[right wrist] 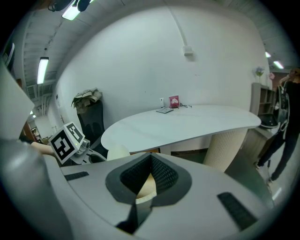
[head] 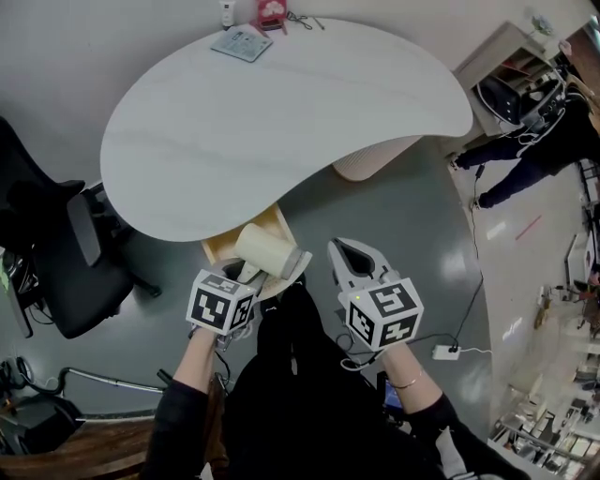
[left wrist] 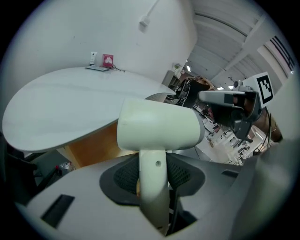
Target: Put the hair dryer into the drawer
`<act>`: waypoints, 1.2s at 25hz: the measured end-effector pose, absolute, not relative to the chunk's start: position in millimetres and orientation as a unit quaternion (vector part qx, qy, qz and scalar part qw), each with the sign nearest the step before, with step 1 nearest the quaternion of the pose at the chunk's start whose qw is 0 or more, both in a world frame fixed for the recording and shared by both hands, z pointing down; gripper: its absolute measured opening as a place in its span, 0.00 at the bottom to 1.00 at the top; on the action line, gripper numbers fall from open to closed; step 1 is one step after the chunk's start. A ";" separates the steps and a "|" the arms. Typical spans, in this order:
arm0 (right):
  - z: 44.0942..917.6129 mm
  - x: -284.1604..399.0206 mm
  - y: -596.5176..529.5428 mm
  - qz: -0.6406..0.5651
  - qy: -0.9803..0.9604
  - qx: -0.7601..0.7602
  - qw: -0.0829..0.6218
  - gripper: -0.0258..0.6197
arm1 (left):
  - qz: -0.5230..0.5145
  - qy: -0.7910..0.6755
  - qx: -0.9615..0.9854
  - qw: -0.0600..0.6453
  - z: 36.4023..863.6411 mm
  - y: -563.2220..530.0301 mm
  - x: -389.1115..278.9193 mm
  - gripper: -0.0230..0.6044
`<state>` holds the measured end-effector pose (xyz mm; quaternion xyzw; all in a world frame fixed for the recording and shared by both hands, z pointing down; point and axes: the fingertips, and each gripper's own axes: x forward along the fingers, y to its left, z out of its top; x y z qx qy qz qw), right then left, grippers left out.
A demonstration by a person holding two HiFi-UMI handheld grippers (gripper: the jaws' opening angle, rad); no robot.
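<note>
Black clothing and two forearms fill the bottom of the head view, and just past them sit both marker cubes. I have the left hand-held gripper (head: 247,274) clamped on the hair dryer (head: 268,251). In the left gripper view its jaws stand partly apart with the cream handle upright between the dark pads (left wrist: 183,174), and the fat cream barrel lies crosswise above them. The hair dryer hangs over the drawer (head: 217,247), a pale wooden box pulled out from under the near edge of the tabletop (head: 281,122). I cannot tell whether the barrel touches the wood.

The right hand-held gripper (head: 339,251) sits just beside the hair dryer, apart from it. In the right gripper view its jaws meet at the tips and grip nothing.

On the white, kidney-shaped tabletop, a flat booklet (head: 241,42) lies at the far edge, with a small pink box (head: 272,11) just beside it. A ribbed pedestal (head: 370,161) shows under the right part of the tabletop.

On the floor, a black office chair (head: 56,253) stands off the left edge of the tabletop. A white power strip (head: 444,352) lies near my right forearm. A person in dark clothes (head: 525,150) stands well away at the right.
</note>
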<state>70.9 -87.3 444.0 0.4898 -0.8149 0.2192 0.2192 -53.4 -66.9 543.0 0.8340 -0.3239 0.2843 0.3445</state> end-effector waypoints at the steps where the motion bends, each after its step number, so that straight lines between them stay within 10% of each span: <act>1: 445.3 71.8 -88.0 0.220 -0.814 0.490 0.220 0.04 | 0.287 -0.323 0.831 0.350 547.8 -68.0 -53.8 0.30; 30: 481.2 56.8 -132.9 0.254 -0.822 0.442 0.255 0.04 | 0.366 -0.315 0.728 0.487 637.2 -90.2 -59.9 0.30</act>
